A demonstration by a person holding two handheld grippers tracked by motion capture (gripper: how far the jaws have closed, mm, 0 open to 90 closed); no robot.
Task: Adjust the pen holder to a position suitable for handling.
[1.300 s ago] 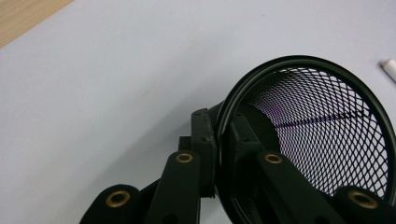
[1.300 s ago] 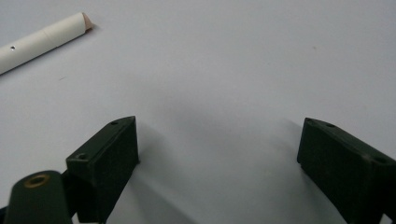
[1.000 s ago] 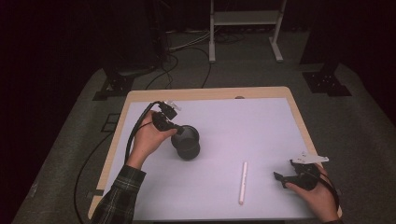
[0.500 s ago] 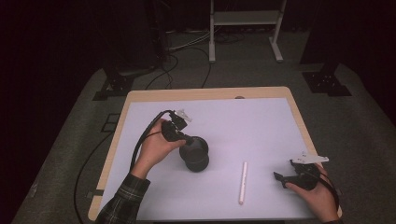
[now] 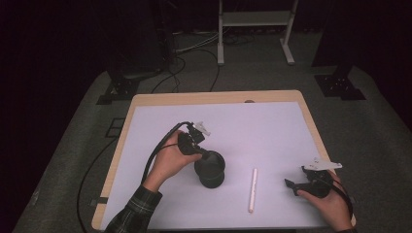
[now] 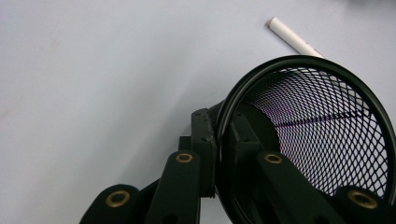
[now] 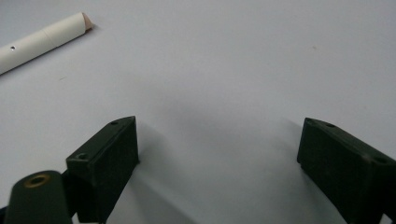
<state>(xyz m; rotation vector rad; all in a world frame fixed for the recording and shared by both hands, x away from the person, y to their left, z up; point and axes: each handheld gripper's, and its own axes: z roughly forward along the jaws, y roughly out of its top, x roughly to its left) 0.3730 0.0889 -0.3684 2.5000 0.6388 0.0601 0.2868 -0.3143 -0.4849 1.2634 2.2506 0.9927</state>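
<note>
Since a second ago, the black mesh cup has travelled with the left gripper toward the middle of the table and closer to the person, while the right gripper and the white pen lie where they were.

In the high view the cup is near the centre of the white mat, tipped on its side with its open mouth facing the near edge; whether it rests on the mat or is held just above it cannot be told. In the left gripper view, the left gripper's two black jaws are clamped together on the cup's rim, one jaw outside the wall and one inside the mesh. The person's left hand wraps the gripper body, a plaid sleeve behind it and a black cable looping off to the left.

The pen lies flat on the mat just to the right of the cup, not touching it, running roughly away from the person. In the left gripper view one end of the pen shows beyond the cup's rim.

Well apart, near the mat's right edge, the right hand holds the right gripper low over the mat. In the right gripper view its jaws stand wide apart with bare mat between them, and the pen's tip lies off to the upper left.
</note>
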